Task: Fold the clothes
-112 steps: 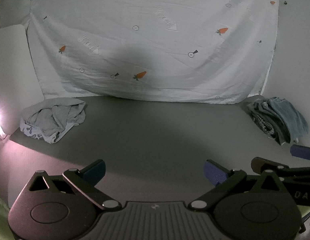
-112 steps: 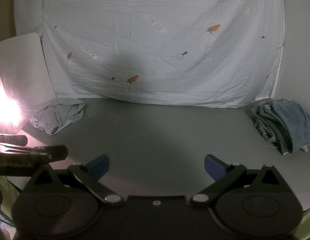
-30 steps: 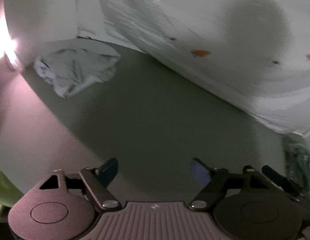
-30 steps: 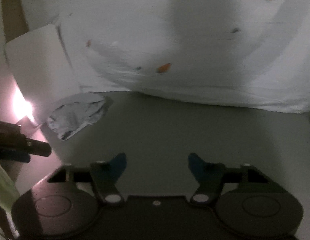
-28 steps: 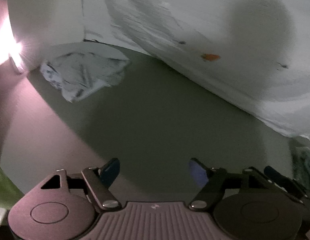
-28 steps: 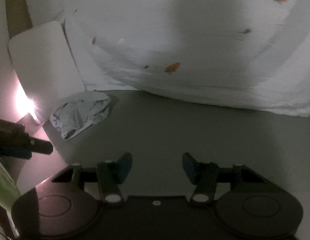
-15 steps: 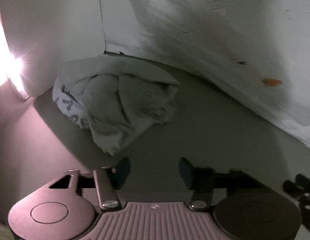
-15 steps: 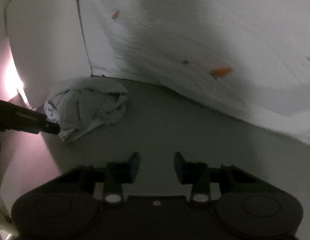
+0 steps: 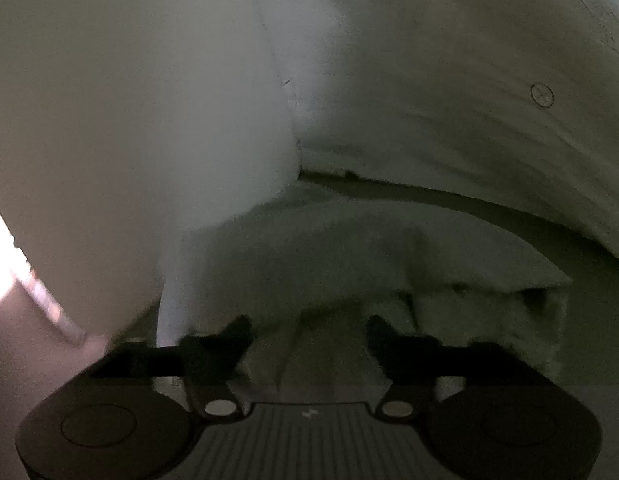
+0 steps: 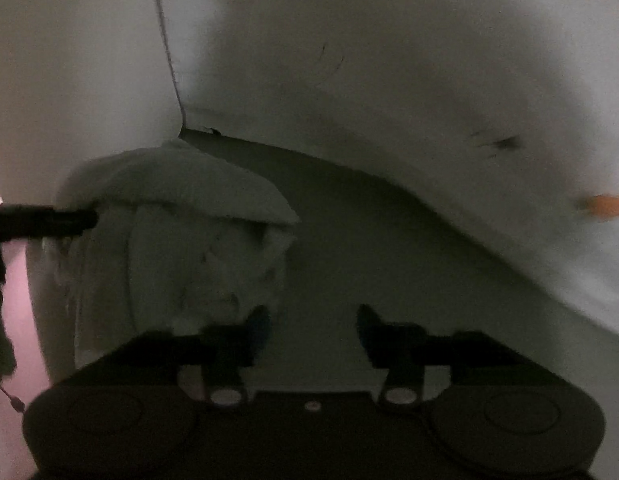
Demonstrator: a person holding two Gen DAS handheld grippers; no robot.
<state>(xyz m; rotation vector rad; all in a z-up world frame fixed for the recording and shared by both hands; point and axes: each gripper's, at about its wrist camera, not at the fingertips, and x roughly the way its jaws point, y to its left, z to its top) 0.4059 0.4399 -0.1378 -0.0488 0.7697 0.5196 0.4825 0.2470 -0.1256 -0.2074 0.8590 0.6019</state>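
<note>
Left wrist view: left gripper (image 9: pixel 307 326) spread wide, right over crumpled grey clothes (image 9: pixel 349 248) heaped on the table (image 9: pixel 597 320) beside a white panel (image 9: pixel 129 120). Right wrist view: right gripper (image 10: pixel 313 320) spread, empty, just right of the clothes (image 10: pixel 181 240); carrot-print sheet (image 10: pixel 429 100) behind.

A white carrot-print sheet (image 9: pixel 489 128) hangs behind the grey table (image 10: pixel 369 248), beside a white panel (image 9: pixel 129 120).

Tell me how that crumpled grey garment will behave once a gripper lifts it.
The grey garment lies bunched in soft folds, so it will likely hang limp and unfurl. Its thin, loose edges suggest it is light. The left gripper, jaws open right over it, may pinch only one layer, leaving the rest trailing.
</note>
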